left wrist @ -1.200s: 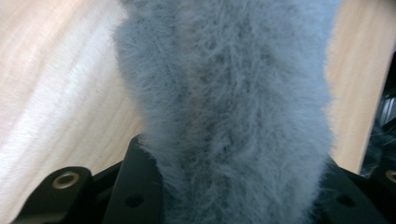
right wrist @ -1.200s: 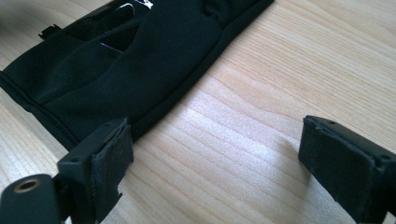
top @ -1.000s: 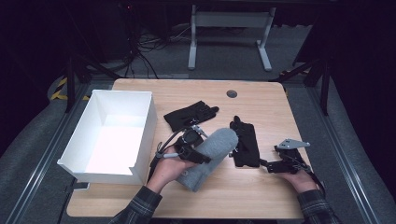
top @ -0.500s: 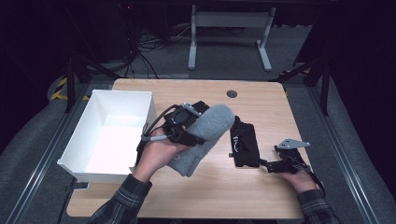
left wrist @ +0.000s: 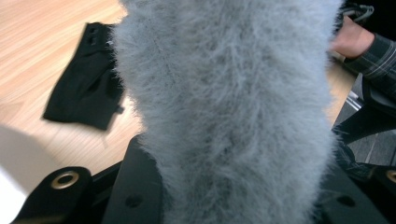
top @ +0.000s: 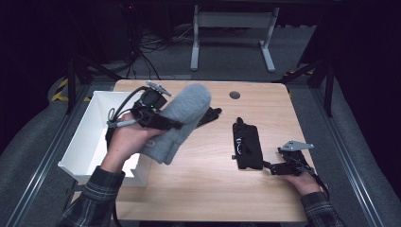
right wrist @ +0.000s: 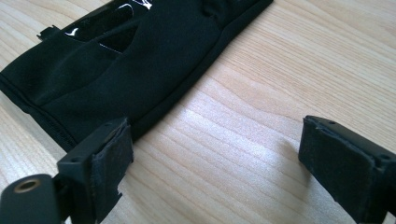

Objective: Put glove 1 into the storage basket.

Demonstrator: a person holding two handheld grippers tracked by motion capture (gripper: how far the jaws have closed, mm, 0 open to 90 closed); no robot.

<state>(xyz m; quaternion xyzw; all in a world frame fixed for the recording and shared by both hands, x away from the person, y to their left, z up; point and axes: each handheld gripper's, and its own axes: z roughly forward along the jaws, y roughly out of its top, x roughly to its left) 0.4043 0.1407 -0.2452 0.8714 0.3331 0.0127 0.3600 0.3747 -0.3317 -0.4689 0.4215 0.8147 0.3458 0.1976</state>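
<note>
A grey fuzzy mitten (top: 182, 120) hangs in the air above the table's left part, with my left gripper (top: 174, 126) shut on it. Seen from the left gripper view, the mitten (left wrist: 229, 107) covers the jaws. Its lower end hangs beside the right wall of the white box (top: 101, 101). A black glove (top: 247, 145) lies flat on the table's right half. My right gripper (top: 267, 166) rests open at the glove's near corner. In the right gripper view the glove (right wrist: 126, 60) lies just past the left pad, and bare wood sits between the right gripper's (right wrist: 219, 149) pads.
A second black glove (top: 208, 116) (left wrist: 86, 93) lies behind the mitten near the table's middle. A dark round grommet (top: 234, 94) sits at the far edge of the wooden table (top: 198, 189). Metal frames and cables stand on the floor beyond.
My left gripper has lifted the grey mitten and carried it left and away, toward the white box. The right gripper and the black glove have stayed put.
</note>
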